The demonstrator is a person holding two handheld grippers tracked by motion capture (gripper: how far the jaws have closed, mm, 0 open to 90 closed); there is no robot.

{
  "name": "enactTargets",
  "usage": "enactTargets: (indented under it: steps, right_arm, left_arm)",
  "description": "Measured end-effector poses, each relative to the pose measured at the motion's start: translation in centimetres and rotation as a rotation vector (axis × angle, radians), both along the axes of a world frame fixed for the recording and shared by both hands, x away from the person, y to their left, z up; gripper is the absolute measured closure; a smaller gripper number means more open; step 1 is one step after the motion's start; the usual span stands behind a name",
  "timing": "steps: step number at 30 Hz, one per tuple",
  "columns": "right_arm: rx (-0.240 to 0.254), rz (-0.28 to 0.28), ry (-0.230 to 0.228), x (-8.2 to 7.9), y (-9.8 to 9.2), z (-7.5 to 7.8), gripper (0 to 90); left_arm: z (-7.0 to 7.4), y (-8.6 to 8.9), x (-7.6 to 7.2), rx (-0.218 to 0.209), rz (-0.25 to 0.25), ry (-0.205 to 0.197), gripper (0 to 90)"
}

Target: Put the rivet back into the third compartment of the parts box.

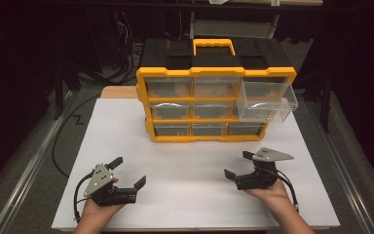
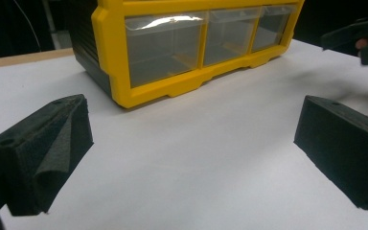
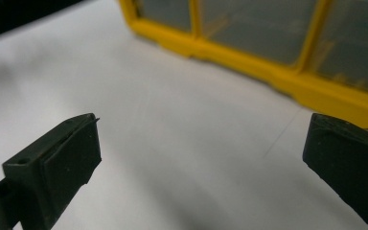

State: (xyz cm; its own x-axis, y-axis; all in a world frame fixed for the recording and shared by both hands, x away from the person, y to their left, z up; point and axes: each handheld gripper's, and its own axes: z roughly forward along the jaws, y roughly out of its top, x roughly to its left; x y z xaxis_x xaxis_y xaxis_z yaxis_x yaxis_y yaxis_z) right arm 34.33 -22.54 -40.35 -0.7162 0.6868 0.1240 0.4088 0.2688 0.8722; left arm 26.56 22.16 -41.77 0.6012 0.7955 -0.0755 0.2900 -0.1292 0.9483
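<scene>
You faced yellow-framed black organizer [image 1: 209, 92], 9 clear drawers, top-right drawer [image 1: 267, 100] pulled out. No readable writing. Left gripper [image 1: 129, 171], right gripper [image 1: 238, 165]: both released, empty.

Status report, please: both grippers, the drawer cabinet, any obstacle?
Left gripper open, right gripper open, both empty. Drawer cabinet upright, top-right drawer pulled out. White board between is bare.

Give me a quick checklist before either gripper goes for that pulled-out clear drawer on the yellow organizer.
1. Left gripper open, nothing held: ok.
2. Right gripper open, nothing held: ok.
3. Clear plastic drawer, top right, pulled out: ok.
4. Other drawers of yellow and black plastic organizer pushed in: ok.
5. White board bare between grippers and organizer: ok.
6. Open drawer's contents: cannot tell.
</scene>
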Motion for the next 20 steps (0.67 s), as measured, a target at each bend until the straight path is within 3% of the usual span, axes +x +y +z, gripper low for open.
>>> enactTargets:
  steps: [3, 6, 8, 10, 14, 20]
  right_arm:
    - [0.069, -0.054, -0.047, -1.0, -1.2, -0.5, 0.3]
    - [0.045, -0.103, -0.127, -2.5, -2.2, -1.5, 0.3]
    - [0.047, -0.092, -0.106, -2.8, -2.4, -1.5, 0.3]
    - [0.037, -0.102, -0.142, -3.1, -2.5, -1.5, 0.3]
    - [0.089, -0.095, -0.152, -3.0, -2.4, -1.4, 0.3]
    - [0.087, -0.091, -0.171, -3.3, -2.5, -1.3, 0.3]
  left_arm:
    - [-0.2, -0.1, 0.1, 0.001, 0.003, 0.018, 0.2]
    - [-0.4, -0.1, 0.2, 0.000, 0.007, 0.031, 0.2]
    - [-0.4, -0.2, 0.3, -0.001, 0.004, 0.031, 0.2]
    - [-0.4, -0.3, 0.4, -0.001, 0.005, 0.032, 0.2]
    - [-0.4, -0.3, 0.4, 0.001, 0.015, 0.037, 0.1]
    - [-0.4, -0.4, 0.1, 0.009, 0.016, 0.039, 0.2]
